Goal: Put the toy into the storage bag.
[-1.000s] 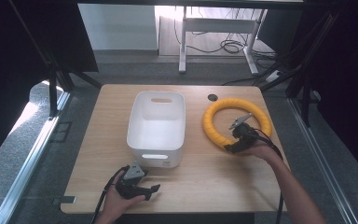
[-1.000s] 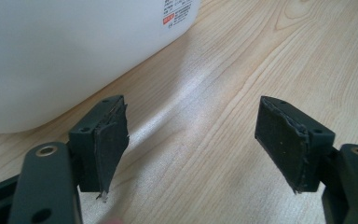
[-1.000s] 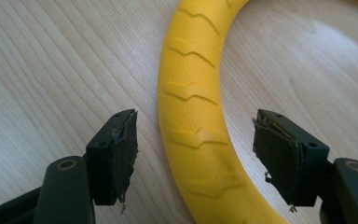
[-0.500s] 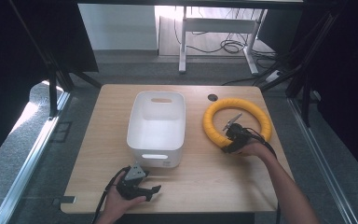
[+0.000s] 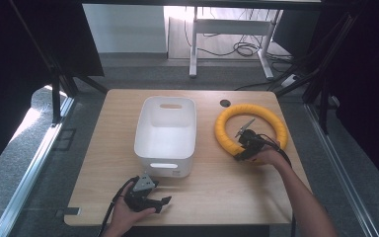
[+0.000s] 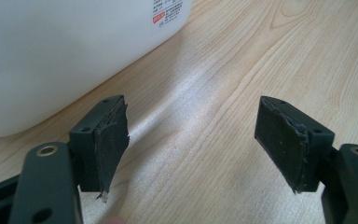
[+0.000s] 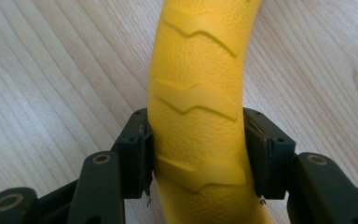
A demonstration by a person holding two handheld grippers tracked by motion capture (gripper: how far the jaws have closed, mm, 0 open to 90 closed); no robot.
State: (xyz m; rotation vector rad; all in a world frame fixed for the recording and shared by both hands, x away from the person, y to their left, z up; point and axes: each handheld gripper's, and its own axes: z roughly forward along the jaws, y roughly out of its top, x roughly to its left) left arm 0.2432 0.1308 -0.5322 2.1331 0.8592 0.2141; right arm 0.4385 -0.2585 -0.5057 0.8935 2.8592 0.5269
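Yellow ridged rubber ring [image 5: 251, 128]: flat on light wooden table [image 5: 108, 148], right of empty white plastic bin [image 5: 166, 134]. Right hand-held gripper [image 7: 196, 156]: jaws just closed, pads clamping ring's near arc across its tube, likely for lifting. Left hand-held gripper [image 6: 193, 142]: open, empty, parked beside bin's near wall.

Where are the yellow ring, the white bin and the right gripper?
yellow ring [image 5: 271, 117]: high view, far right arc of the ring.
white bin [image 5: 164, 160]: high view, near wall.
right gripper [image 7: 198, 154]: right gripper view, between its pads, shut on the ring.
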